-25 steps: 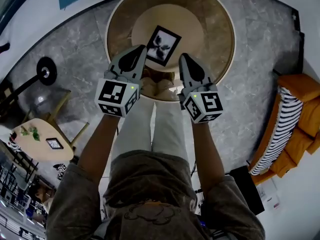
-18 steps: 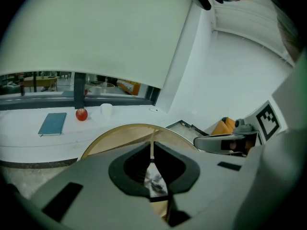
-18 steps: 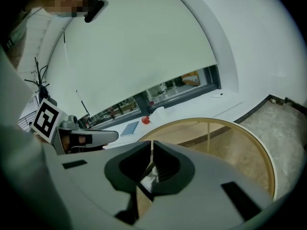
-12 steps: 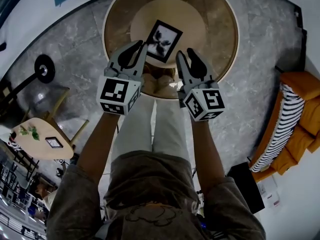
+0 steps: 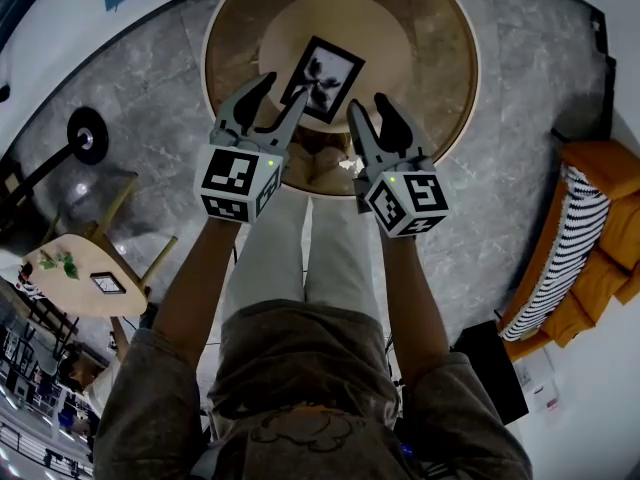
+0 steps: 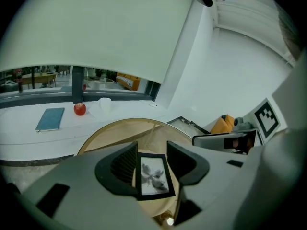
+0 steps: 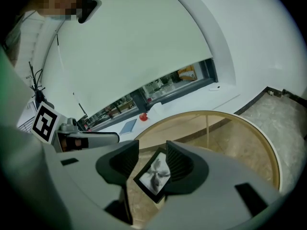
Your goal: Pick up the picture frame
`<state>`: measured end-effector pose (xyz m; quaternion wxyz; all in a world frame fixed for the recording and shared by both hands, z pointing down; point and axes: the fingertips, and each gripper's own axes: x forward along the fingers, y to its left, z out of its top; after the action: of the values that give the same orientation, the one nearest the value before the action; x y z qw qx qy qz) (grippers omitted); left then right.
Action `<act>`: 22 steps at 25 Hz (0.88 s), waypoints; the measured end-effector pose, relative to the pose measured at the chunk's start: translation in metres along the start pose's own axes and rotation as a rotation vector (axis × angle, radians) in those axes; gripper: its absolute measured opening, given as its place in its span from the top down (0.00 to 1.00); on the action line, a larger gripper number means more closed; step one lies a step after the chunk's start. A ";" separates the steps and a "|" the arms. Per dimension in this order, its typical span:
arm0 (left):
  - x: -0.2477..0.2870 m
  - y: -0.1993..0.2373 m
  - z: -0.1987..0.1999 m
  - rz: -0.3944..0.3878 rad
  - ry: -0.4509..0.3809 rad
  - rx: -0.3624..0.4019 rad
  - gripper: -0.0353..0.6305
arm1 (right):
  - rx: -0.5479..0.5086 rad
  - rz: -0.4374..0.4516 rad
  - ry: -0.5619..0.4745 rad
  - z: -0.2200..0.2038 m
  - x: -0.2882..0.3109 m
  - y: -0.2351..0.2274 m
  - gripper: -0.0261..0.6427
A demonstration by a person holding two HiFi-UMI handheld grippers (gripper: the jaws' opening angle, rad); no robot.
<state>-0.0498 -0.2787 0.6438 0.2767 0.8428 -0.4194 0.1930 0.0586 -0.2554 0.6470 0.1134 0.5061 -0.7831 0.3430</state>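
Frame: the black-bordered rectangular picture frame (image 5: 322, 78) with a grey floral print lies flat and askew on the pale inner disc of the round wooden tabletop (image 5: 430, 48). Nothing touches it.
Left gripper: the grey left gripper (image 5: 285, 88) hangs near the frame's near-left edge. Its fingers are opening, already spread wide, with nothing between them. In its own view the frame (image 6: 154, 174) shows through the gap, lying beyond on the tabletop.
Right gripper: the grey right gripper (image 5: 370, 106) hangs near the frame's near-right corner. Its fingers are likewise opening and wide, and they are empty. The frame (image 7: 154, 174) sits in line with the gap but beyond it.
Done so far: both grippers look lined up on the frame, one to each side, ready to grasp.
Left to do: apparently everything that counts, namely reaching the frame's edges, closing on them and lifting.
Progress: early, since the frame is not yet gripped.
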 end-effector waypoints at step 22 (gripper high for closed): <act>0.065 0.025 -0.085 0.021 0.212 -0.046 0.69 | 0.124 -0.065 0.204 -0.090 0.051 -0.047 0.69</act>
<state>-0.0403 -0.2772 0.7532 0.3369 0.8066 -0.4009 0.2741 0.0610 -0.2451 0.7607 0.1721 0.5000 -0.7279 0.4365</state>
